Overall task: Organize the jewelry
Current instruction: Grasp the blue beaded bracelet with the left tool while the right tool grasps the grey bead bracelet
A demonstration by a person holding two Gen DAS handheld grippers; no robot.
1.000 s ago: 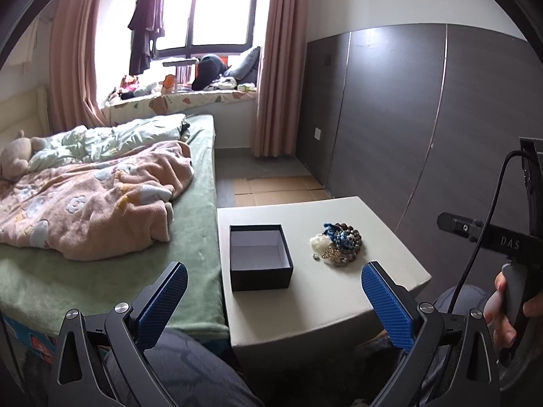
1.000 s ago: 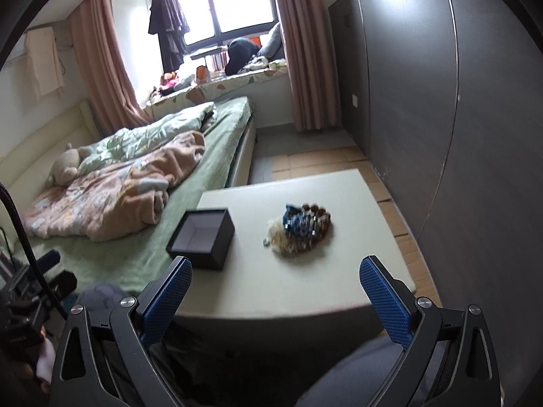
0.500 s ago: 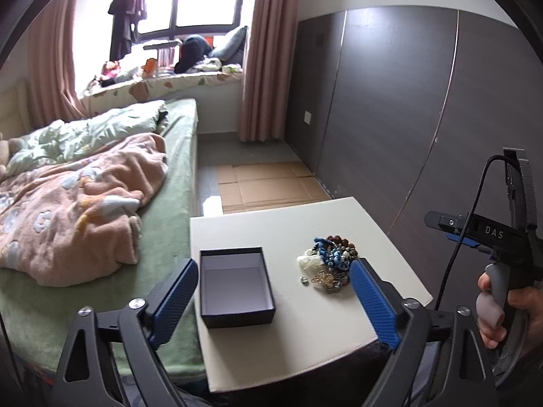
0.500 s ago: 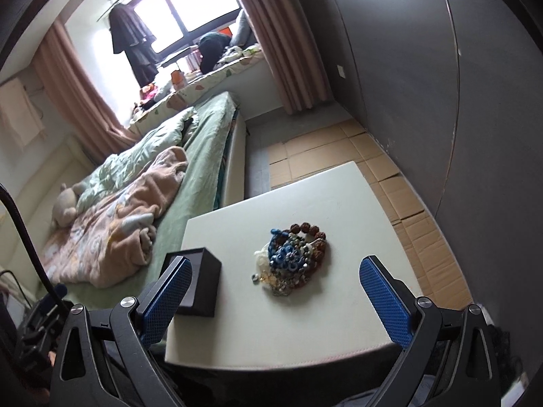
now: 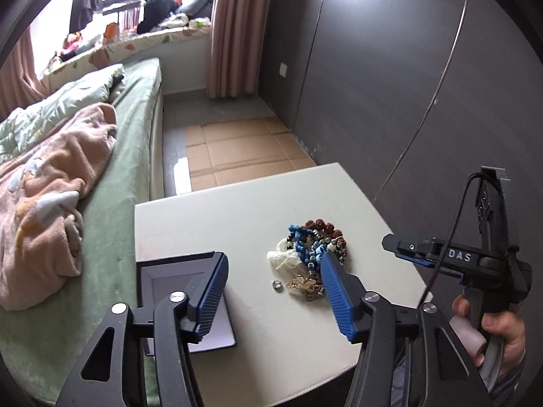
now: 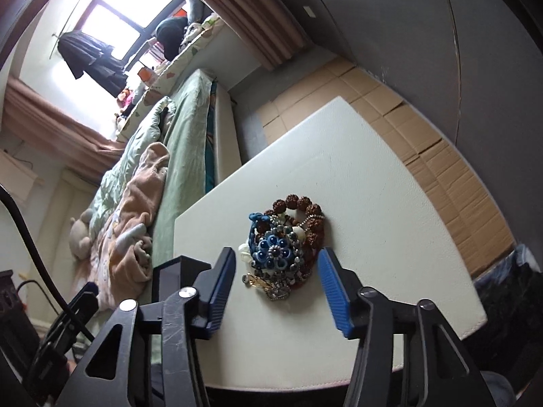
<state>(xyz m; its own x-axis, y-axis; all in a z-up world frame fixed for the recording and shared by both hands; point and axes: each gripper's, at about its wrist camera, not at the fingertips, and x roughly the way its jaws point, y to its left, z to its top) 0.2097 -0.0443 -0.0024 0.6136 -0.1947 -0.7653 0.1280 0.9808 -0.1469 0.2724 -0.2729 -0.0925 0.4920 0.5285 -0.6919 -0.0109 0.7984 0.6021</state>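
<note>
While both grippers' fingers (image 6: 329, 281) stay spread, the jewelry pile (image 6: 283, 247) lies between the right pair.

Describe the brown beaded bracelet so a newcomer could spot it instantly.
Start at the cream table beside the bed, then find the jewelry pile near its middle. The brown bracelet arcs along the pile's far edge: big, knobbly, reddish-brown beads, unlike the blue flower piece beside it.

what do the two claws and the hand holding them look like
Both the left claw and the right claw have black angular frames with silver screws and ribbed blue finger pads. Seen from the left camera, the right unit is black, marked DAS in white, with a black cable looped over it. A bare hand grips its handle.
</note>
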